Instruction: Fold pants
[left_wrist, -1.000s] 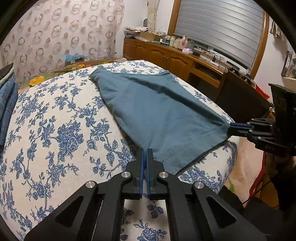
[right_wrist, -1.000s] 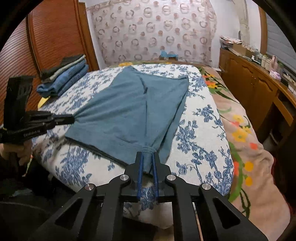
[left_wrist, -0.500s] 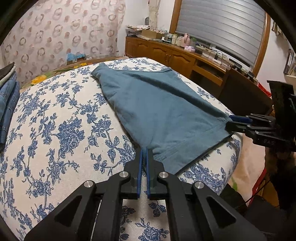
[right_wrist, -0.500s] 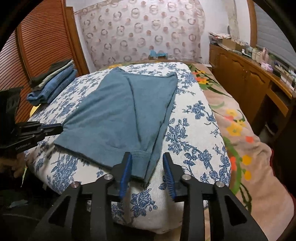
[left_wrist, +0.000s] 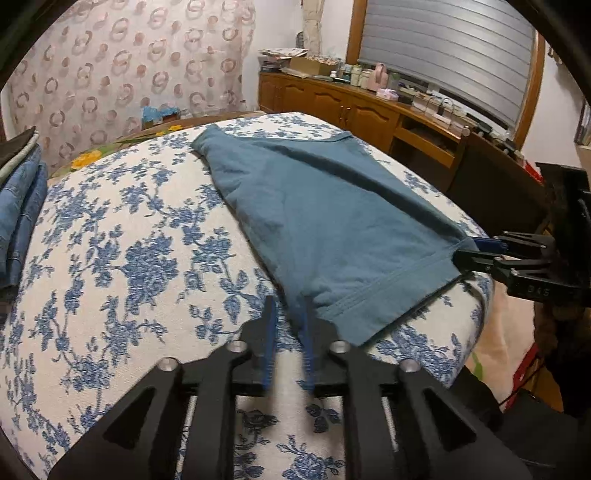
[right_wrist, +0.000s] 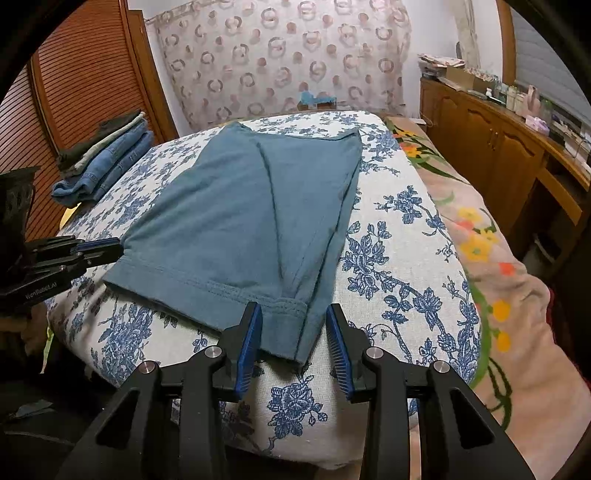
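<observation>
Teal pants (right_wrist: 236, 221) lie flat on floral bed (right_wrist: 399, 258). Left gripper (left_wrist: 290, 325) has just been opening, now narrow; right gripper (right_wrist: 295, 332) wider; hem corners between jaws, unpinched. Risk: retracting jaws snag hem, dragging it off bed's near edge.

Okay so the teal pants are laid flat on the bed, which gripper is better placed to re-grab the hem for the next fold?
Probably the right gripper: its open jaws straddle the hem corner of the teal pants. The left gripper, just opened, sits at the other corner, with little cloth between its fingers.

Pants (right_wrist: 240, 221) on bed (right_wrist: 399, 258), jeans stack (right_wrist: 107, 162) left
</observation>
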